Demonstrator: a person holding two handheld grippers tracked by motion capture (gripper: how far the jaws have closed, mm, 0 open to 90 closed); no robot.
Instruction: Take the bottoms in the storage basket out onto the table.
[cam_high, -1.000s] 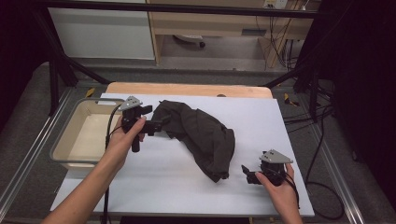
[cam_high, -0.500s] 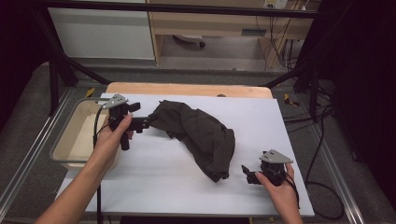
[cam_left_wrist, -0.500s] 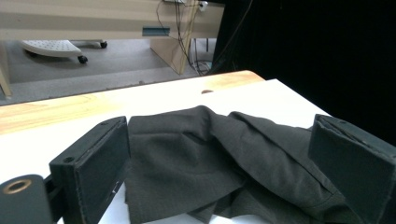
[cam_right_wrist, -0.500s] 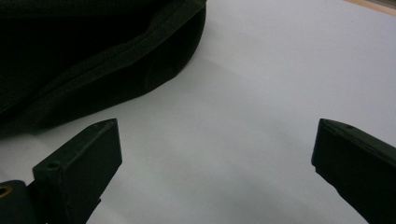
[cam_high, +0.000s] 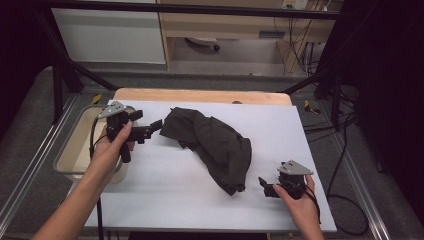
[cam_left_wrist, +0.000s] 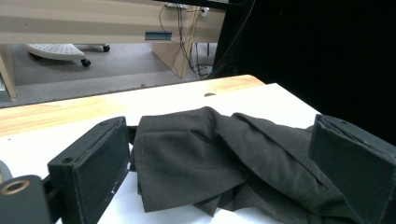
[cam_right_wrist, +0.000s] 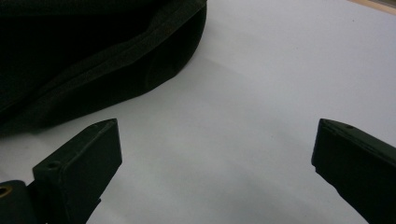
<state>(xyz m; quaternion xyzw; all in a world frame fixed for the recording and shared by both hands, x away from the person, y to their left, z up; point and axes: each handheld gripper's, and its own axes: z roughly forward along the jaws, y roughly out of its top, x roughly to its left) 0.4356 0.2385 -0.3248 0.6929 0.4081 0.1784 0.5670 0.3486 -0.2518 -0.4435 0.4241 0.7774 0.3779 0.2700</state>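
**Inspector:** Tongs first. What was their condition?

**Assistant:** Left tongs (cam_high: 152, 127) were held in the person's left hand (cam_high: 111, 150) at the left side of the surface (cam_high: 165, 200), pointing toward the dark garment (cam_high: 215, 147). In the left gripper view the jaws stood wide apart, with the near end of the garment lying between and just beyond them; I could not tell whether either jaw touched the cloth.

**Inspector:** And the right?

**Assistant:** Right tongs (cam_high: 264, 186) were held low in the right hand (cam_high: 300, 202) near the front right of the surface, aimed at the garment's lower end. The right gripper view showed the jaws spread apart over bare white covering, the garment's folded edge (cam_right_wrist: 116, 60) just ahead and not gripped.

**Inspector:** Location of the garment?

**Assistant:** It lay crumpled across the middle of the surface, running from upper left to lower right. The fabric looked dark grey-green with a fine weave.

**Inspector:** Any brands, labels or writing?

**Assistant:** None legible on the garment or the tongs.

**Inspector:** Anything else noted?

**Assistant:** A clear plastic bin (cam_high: 67, 155) sat off the left edge, beside the left hand. A wooden strip (cam_high: 200, 96) ran along the far edge.
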